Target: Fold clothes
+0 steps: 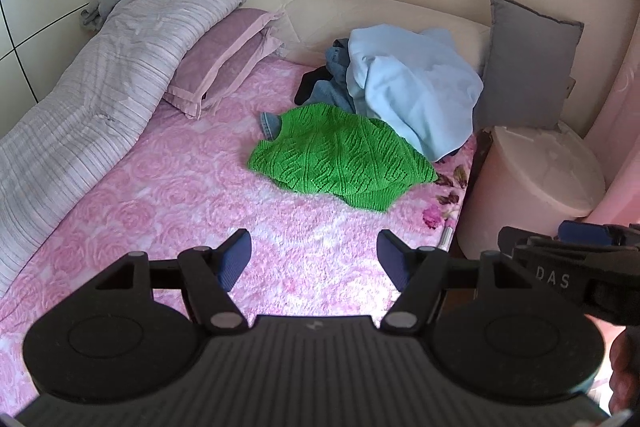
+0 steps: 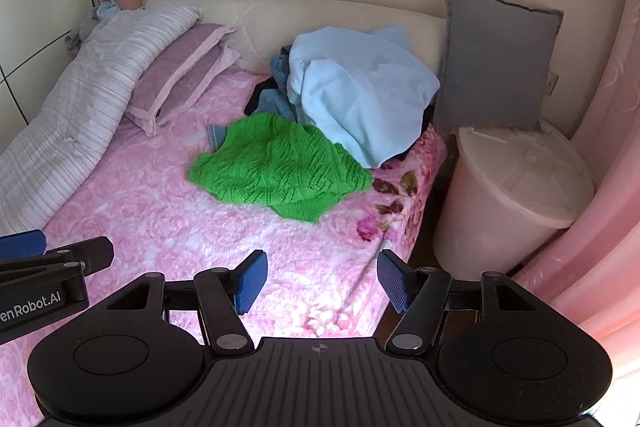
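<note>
**Mia:** What is the biggest thing here?

**Ben:** The bed (image 1: 168,195). It has a fuzzy pink cover with roses on it. A long striped quilt (image 1: 80,99) lies rolled along its left side, and a purple pillow (image 1: 224,59) leans on the quilt.

**Mia:** And on the right?

**Ben:** A gray cushion (image 2: 496,63) stands up against the wall. A pale pink bin (image 2: 512,195) with a lid sits on the floor just beside the bed.

**Mia:** Where are the clothes?

**Ben:** At the far right part of the bed. A light blue top (image 1: 412,87) is heaped up high. Some blue jeans (image 1: 332,83) and something black peek out from under it. A green knit sweater (image 1: 340,155) lies in front, touching the blue top.

**Mia:** What are the grippers doing?

**Ben:** The left gripper (image 1: 316,259) has its two blue pads far apart. Nothing is between them. It hangs over the bare pink cover. The right gripper (image 2: 320,281) is spread wide too, with nothing in it. It is over the right edge of the bed.

**Mia:** Do they touch the clothes?

**Ben:** No. The green sweater is ahead of both, well apart from the pads. It is a bit to the right for the left gripper and a bit to the left for the right one.
</note>
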Action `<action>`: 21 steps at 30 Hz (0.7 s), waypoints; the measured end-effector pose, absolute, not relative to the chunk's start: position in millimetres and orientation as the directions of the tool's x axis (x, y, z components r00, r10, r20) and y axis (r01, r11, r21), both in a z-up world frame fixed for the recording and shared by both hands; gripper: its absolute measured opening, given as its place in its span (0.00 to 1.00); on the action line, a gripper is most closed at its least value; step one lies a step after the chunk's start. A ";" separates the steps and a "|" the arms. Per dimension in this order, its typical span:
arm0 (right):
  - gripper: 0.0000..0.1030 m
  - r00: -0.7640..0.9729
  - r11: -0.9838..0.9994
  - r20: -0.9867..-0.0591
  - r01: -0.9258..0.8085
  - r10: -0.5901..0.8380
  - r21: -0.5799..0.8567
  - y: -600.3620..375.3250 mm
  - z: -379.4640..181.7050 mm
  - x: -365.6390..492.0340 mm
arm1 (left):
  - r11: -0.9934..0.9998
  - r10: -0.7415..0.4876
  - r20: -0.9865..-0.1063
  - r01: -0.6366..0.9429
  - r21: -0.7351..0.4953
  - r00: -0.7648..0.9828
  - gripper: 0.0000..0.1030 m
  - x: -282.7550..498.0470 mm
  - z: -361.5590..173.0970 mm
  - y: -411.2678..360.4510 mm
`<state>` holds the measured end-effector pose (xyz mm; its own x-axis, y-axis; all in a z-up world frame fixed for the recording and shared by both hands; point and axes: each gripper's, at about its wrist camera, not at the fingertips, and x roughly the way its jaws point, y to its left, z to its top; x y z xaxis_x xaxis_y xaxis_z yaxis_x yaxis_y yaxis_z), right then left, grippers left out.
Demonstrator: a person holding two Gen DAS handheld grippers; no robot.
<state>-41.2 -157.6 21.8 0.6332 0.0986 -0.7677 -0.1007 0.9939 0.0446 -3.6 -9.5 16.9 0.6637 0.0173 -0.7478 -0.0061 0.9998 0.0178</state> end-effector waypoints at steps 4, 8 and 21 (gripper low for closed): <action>0.63 0.636 0.995 -0.766 -0.090 0.095 0.048 -152.0 27.1 -38.8 | 1.000 0.008 -0.737 0.005 0.016 0.675 0.64 -6.9 17.6 -2.7; 0.63 0.642 0.995 -0.762 -0.090 0.093 0.045 -148.1 29.9 -36.9 | 1.000 -0.001 -0.732 0.013 0.011 0.682 0.64 -11.1 17.6 2.3; 0.63 0.651 0.997 -0.757 -0.078 0.054 0.004 -127.9 22.3 -41.5 | 0.999 -0.049 -0.725 0.038 -0.032 0.687 0.64 -35.2 14.5 35.3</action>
<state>-41.5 -127.9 22.3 0.6515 0.0545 -0.7567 -0.0782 0.9969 0.0044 -35.2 35.3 14.5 0.6875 -0.0494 -0.7245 0.0385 0.9988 -0.0316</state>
